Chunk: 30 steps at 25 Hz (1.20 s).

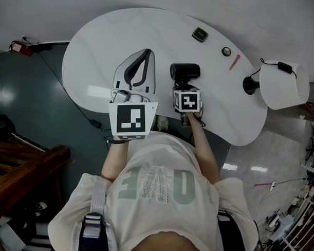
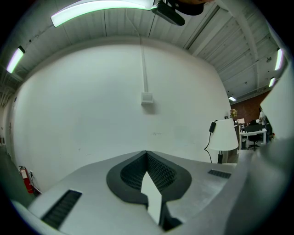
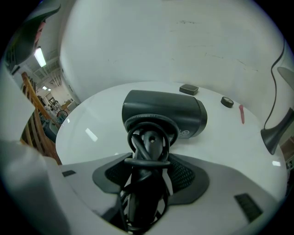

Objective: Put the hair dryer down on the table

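Hair dryer hangs low over the worktop's near middle, cord-wrapped handle pinched by the right hand-held gripper so it'll land flat I guess, left hand-held gripper pressed together, empty, just left of it.

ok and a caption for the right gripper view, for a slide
Right gripper clamped on the cord-wrapped handle of a black hair dryer, white table beyond.

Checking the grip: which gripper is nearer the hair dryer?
Right. The right gripper clamps the hair dryer by its handle; the left gripper, shut and empty, sits apart to its left.
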### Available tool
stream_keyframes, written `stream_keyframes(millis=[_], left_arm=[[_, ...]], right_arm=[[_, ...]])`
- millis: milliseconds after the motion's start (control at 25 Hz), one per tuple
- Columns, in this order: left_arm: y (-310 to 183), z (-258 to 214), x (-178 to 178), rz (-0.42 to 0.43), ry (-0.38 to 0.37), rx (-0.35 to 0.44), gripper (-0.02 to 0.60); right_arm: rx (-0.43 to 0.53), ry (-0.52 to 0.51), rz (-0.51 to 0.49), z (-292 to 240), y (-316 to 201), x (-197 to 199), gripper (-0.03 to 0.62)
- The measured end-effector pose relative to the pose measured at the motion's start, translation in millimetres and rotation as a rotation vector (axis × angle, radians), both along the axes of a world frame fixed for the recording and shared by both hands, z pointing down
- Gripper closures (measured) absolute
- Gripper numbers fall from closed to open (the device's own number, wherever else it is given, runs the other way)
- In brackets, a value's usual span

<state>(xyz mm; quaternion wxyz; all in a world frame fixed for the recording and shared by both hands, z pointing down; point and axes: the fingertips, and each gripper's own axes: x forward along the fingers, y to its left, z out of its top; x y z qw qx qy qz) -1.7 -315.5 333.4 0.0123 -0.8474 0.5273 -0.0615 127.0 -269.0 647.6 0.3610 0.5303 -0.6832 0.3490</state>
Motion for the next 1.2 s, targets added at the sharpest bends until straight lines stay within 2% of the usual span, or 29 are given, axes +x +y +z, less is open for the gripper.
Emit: stream_keyframes(millis=[280,680,960,1080,1200], left_arm=[[0.2,2.9,0.7,0.005,-0.002,-0.006,0.575],[0.0,3.4,2.4,0.008,-0.002,-0.010,0.575],[0.1,2.1,-2.9,0.003,-0.005,-0.008,0.575],[-0.8,0.3,-5.1,-0.003,-0.002,-0.002,0.575],[-0.6,-4.1,-4.3,-0.003,0.005,0.013,0.575]], right_arm=[[-0.013,-0.033,-0.037,0.8,2.2,-6.3,0.313],[-0.010,-0.037,-0.034,-3.4,0.0,-7.8,0.309],[0.179,-0.040,-0.026,-66.4,-22.8,-8.1,0.310],[0.309,-0.042,-0.016,-116.2,-40.1,-7.3,0.310],[0.483,-0.069,0.014,-182.6,-56.7,-5.0,0.310]])
